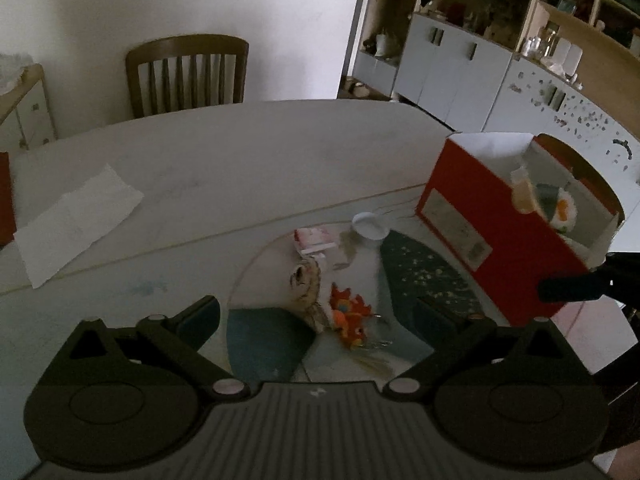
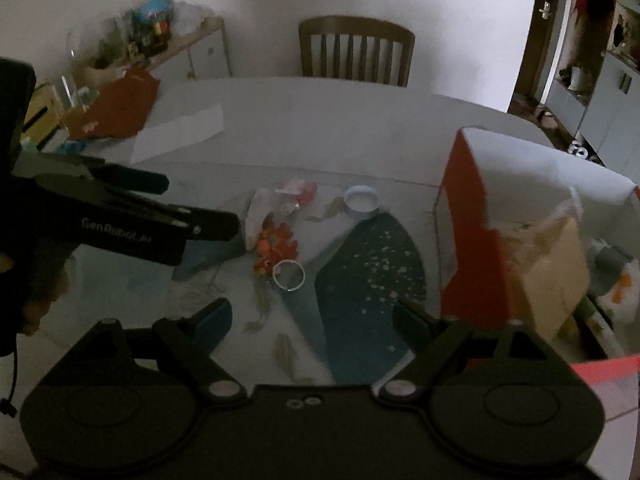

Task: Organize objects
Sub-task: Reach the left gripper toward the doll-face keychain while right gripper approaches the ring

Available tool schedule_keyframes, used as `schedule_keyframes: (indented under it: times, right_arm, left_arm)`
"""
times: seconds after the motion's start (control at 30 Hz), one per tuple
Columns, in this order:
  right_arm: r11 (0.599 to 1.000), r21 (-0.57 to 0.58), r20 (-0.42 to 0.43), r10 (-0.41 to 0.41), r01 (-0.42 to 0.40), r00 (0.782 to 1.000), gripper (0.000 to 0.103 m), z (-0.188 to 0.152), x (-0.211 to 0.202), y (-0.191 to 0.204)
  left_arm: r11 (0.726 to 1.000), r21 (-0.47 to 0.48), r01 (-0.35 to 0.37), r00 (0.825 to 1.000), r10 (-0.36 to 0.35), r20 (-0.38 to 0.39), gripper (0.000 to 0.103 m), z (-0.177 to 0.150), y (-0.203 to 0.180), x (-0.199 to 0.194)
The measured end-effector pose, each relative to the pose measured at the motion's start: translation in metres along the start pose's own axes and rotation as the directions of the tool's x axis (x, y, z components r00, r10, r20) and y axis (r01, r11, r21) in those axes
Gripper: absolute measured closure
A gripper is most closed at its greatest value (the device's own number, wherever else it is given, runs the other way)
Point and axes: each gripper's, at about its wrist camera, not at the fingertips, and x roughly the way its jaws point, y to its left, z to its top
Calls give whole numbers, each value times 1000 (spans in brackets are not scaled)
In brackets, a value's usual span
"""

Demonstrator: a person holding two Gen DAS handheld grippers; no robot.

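Two black plastic grippers hover with jaws spread wide over a cluttered glass-topped table

The left gripper (image 1: 318, 312) and right gripper (image 2: 310, 320) both hold nothing. Between them on the round glass turntable (image 1: 264, 272) lie a small orange figure (image 2: 276, 250), a thin metal ring (image 2: 289, 276), a white round lid (image 2: 362, 199) and a pink packet (image 2: 298, 189). An open red cardboard box (image 1: 500, 240), partly filled, stands at the right. The left gripper's side reads "GenRobot.AI"
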Motion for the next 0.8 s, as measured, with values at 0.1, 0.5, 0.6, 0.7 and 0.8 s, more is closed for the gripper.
schedule_keyframes:
  times: [0.1, 0.5, 0.6, 0.7, 0.8]
  right_arm:
    - [1000, -14, -16, -5, 5, 1000, 16, 4, 16, 5]
    - [997, -72, -48, 1, -4, 999, 18, 18, 69, 18]
    - [997, -73, -54, 2, -6, 999, 21, 21, 78, 18]
    - [996, -88, -58, 7, -12, 998, 23, 22, 83, 19]
    - [995, -93, -63, 16, -22, 998, 30, 24, 87, 21]
  left_arm:
    - [1000, 9, -11, 1000, 11, -5, 0, 1, 5, 12]
    - [1000, -20, 22, 999, -23, -41, 0, 6, 27, 57]
    - [1000, -10, 3, 999, -3, -45, 0, 7, 25, 64]
    - [1000, -16, 2, 999, -3, -45, 0, 9, 26, 70]
    - [1000, -23, 4, 999, -6, -47, 1, 9, 28, 74]
